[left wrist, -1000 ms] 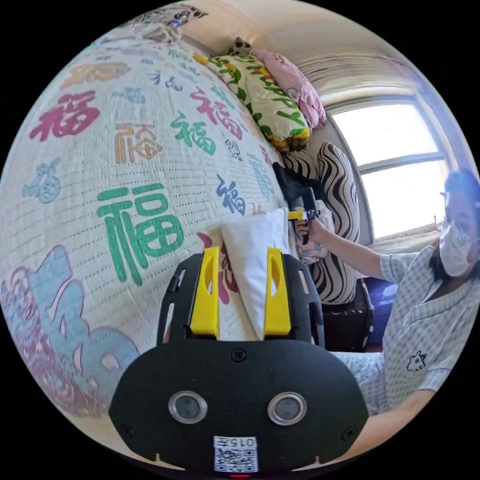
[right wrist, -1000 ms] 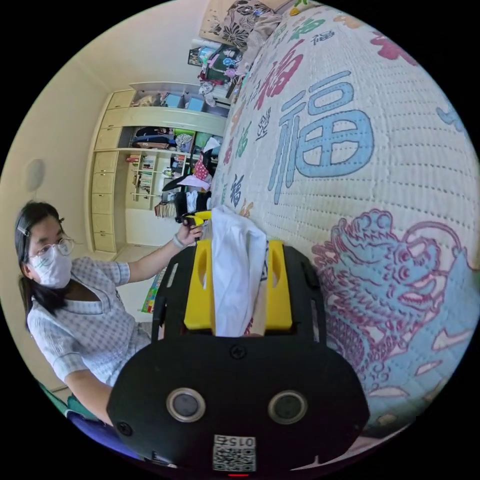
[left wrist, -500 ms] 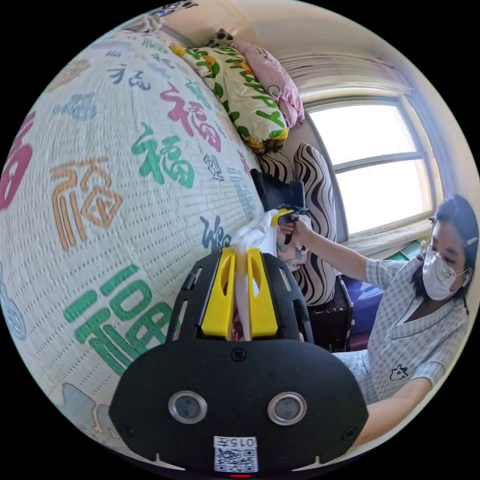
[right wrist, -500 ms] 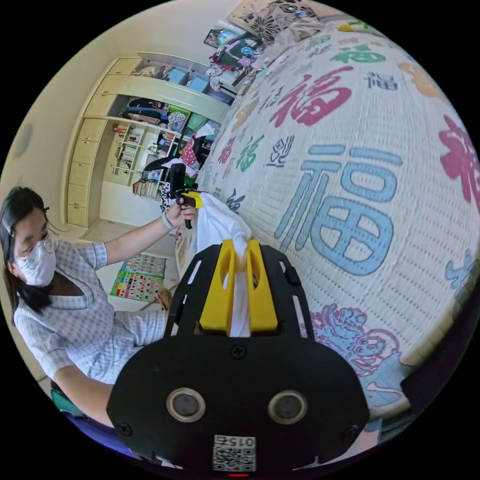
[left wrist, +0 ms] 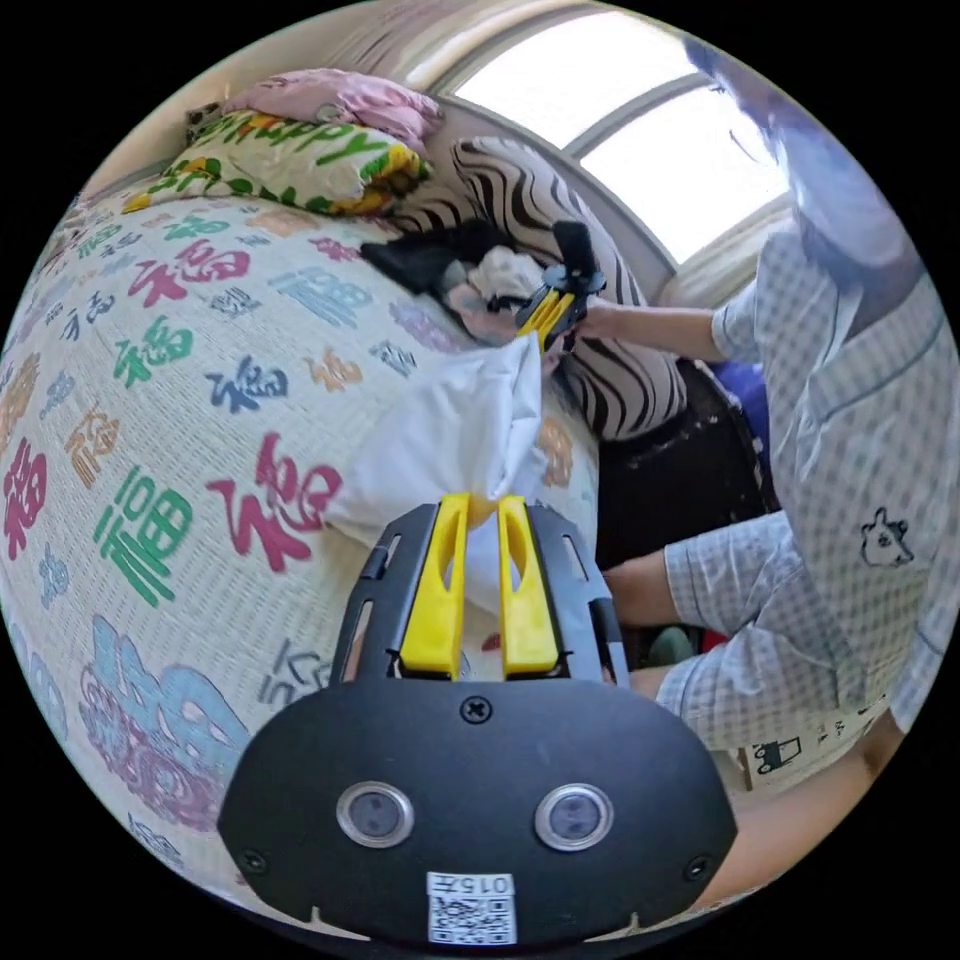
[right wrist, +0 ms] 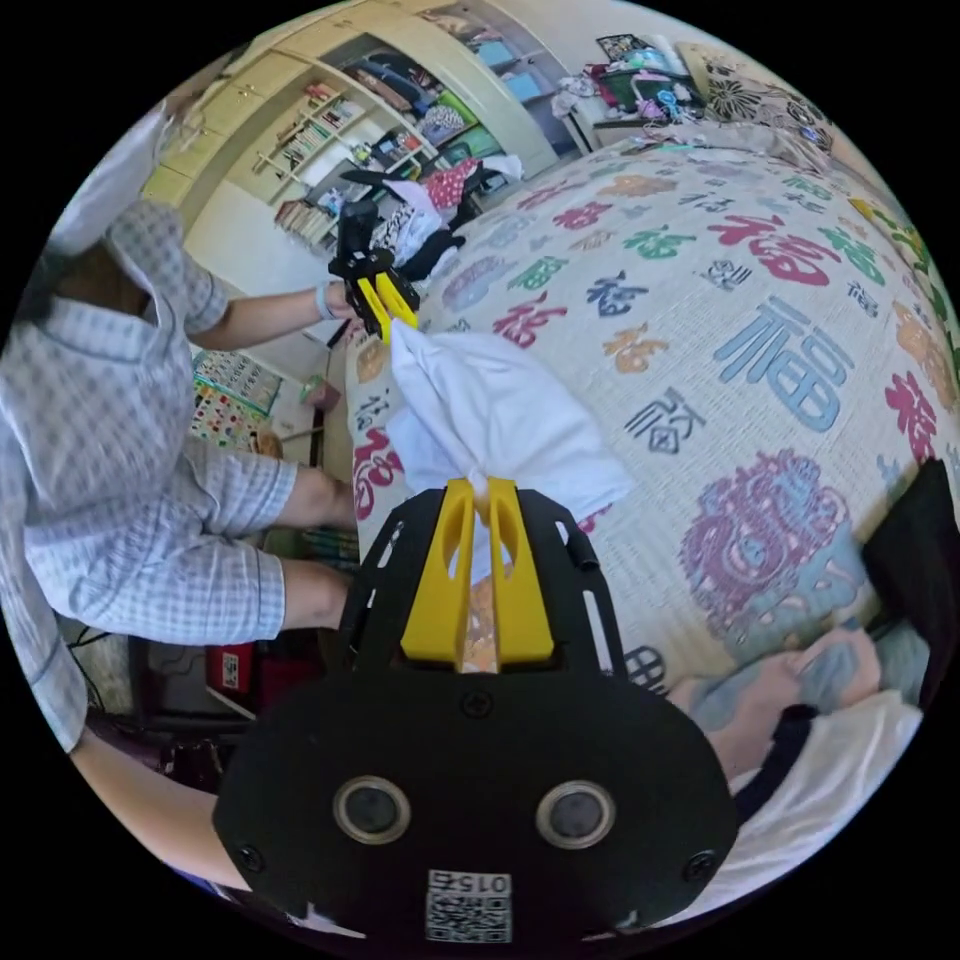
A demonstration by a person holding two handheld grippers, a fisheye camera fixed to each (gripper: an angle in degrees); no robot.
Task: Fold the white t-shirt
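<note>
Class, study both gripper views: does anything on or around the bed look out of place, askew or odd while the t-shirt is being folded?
Nothing looks damaged or spilled. The white t-shirt is bunched, pinched at two ends by the left gripper and right gripper over the bedspread. A loose heap of clothes lies near the striped cushion, untidy but not odd.

The white t-shirt [left wrist: 455, 440] was soft and puffy, bunched up like a little bag. One corner was pinched at the tips of the left claw [left wrist: 481, 505], and the cloth spread away from there to the right claw [left wrist: 548, 312], which pinched another corner. Between the two claws it sagged and its bottom part lay on the bed cover [left wrist: 180, 400].
</note>
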